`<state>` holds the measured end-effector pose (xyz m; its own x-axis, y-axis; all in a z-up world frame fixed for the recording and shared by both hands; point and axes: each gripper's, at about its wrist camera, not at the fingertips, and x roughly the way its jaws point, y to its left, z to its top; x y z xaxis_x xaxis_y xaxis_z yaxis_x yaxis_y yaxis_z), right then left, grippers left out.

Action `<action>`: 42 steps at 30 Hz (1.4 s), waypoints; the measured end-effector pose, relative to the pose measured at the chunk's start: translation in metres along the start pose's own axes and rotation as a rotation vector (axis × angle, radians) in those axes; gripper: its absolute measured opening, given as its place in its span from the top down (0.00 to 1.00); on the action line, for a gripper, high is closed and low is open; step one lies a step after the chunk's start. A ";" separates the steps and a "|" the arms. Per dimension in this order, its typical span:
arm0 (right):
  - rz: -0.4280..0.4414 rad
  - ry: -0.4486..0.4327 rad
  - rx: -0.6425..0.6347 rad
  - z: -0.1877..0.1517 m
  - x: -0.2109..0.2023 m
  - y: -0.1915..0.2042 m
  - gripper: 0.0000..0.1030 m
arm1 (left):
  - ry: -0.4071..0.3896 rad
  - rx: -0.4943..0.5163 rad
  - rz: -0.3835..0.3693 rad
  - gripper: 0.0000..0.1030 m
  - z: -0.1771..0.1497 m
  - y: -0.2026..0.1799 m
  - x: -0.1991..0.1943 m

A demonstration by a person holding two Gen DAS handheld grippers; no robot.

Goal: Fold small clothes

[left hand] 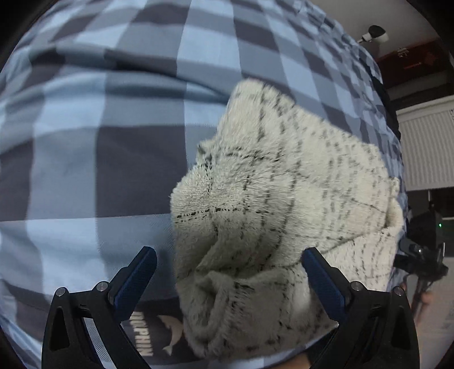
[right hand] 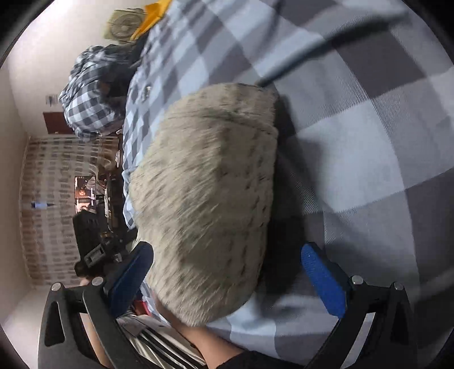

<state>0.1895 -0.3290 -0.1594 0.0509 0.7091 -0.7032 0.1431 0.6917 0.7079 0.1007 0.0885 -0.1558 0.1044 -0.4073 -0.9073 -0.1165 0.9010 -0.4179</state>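
Note:
A cream fuzzy garment with thin dark grid lines [left hand: 278, 204] lies bunched on a blue and grey checked bedsheet [left hand: 93, 136]. My left gripper [left hand: 229, 269] is open, its blue-padded fingers wide apart on either side of the garment's near folded edge. In the right wrist view the same garment [right hand: 207, 198] is a rounded mound on the sheet [right hand: 354, 159]. My right gripper [right hand: 227, 266] is open, its fingers straddling the mound's near end. Nothing is gripped.
A dark label with a dolphin logo [left hand: 159, 332] lies by the left fingers. The other gripper [left hand: 420, 249] shows at the right. A checked pillow [right hand: 90, 90] and a fan [right hand: 124, 22] lie at the bed's far end. A radiator [left hand: 425, 147] is on the wall.

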 end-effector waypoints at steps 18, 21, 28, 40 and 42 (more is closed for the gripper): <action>0.060 0.062 -0.124 -0.021 0.008 0.017 0.10 | -0.050 0.038 -0.086 0.57 -0.003 -0.017 0.002; -0.007 0.022 -0.210 -0.031 0.000 0.032 0.26 | -0.097 0.072 -0.037 0.65 -0.008 -0.029 -0.006; -0.080 -0.107 -0.376 -0.057 -0.030 0.066 0.43 | -0.250 0.076 -0.087 0.72 -0.014 -0.038 -0.049; -0.079 -0.303 -0.481 -0.007 -0.077 0.066 0.45 | -0.356 0.102 -0.167 0.72 0.060 -0.081 -0.039; -0.088 -0.319 -0.456 0.014 -0.073 0.063 0.45 | -0.356 0.118 -0.157 0.72 0.076 -0.091 -0.026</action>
<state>0.2091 -0.3390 -0.0641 0.3646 0.6190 -0.6957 -0.2780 0.7854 0.5531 0.1838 0.0286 -0.0907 0.4497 -0.4831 -0.7512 0.0404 0.8512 -0.5233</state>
